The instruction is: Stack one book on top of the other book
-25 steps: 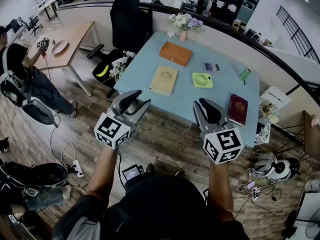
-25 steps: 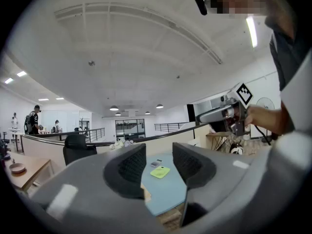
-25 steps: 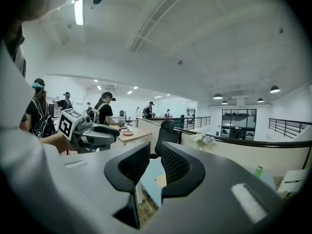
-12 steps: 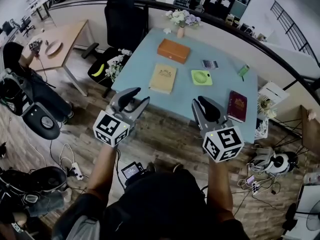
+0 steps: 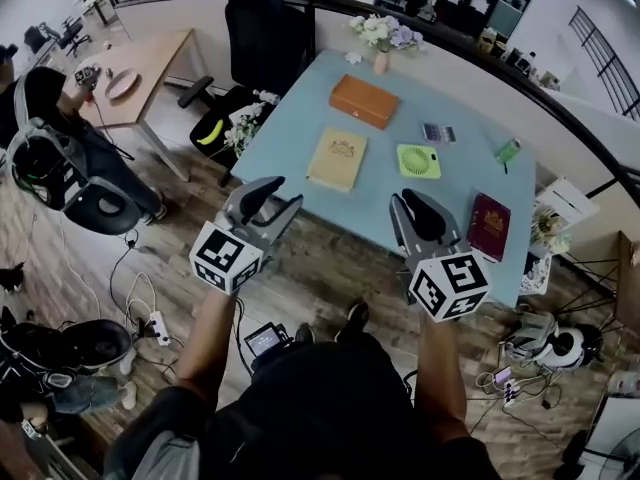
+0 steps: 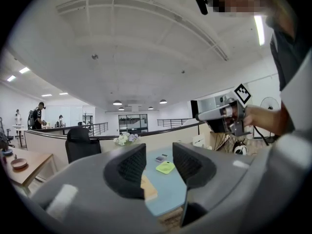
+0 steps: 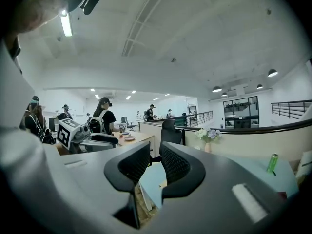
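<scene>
The left gripper (image 5: pixel 278 194) is held with its jaws well apart, and nothing is gripped between them; only the table further off is seen through the gap. The right gripper (image 5: pixel 413 204) is parted by a narrower gap, and nothing is gripped there either. Black-and-white square patterns are carried on each marker cube (image 5: pixel 226 258); no letters can be read on them. Both grippers are pointed forward on outstretched forearms, short of the near edge of the light blue table (image 5: pixel 290 138) and above the wooden floor (image 5: pixel 330 278). The tan book (image 5: pixel 337 160) is laid flat toward the table's near left, with a gold emblem on its cover and print too small to be read. The dark red book (image 5: pixel 489 227) is laid flat by the near right edge, well apart from the tan one. Bare tabletop is left between them, and a green pad (image 5: pixel 418 161) is set at the far side of that gap.
</scene>
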Tool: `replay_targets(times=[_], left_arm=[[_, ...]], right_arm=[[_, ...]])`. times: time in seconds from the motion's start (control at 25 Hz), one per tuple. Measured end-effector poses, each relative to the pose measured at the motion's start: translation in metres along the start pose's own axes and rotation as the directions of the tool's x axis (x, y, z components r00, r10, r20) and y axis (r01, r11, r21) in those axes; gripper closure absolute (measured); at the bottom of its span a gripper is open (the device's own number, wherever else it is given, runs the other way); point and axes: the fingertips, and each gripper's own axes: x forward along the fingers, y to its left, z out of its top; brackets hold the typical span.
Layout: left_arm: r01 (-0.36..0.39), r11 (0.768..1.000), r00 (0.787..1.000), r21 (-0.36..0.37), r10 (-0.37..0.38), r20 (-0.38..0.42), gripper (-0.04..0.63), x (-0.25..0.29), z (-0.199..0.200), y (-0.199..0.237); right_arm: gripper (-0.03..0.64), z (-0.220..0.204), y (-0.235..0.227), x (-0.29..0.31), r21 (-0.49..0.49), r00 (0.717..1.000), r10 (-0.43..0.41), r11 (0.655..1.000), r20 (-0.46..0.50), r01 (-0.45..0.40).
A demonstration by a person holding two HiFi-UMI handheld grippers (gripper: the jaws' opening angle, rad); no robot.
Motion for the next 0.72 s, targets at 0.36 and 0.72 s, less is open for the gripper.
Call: replay_targets(times=[0.36,0.72], left_arm=[[-0.096,0.995,0.994,0.007,0.097,-0.044,0.373,0.038,0.006,0.008],[-0.166,0.986,0.983,0.010,0.167,-0.073,0.373,0.078,0.004,0.009]], right_arm=[[0.545,0.010,-0.050,0.037,0.011,0.994,0.109,0.994,0.014,-0.109],[0.545,0.009,-0.092,0.066,0.021,0.982,0.191,0.981,0.008,-0.191]])
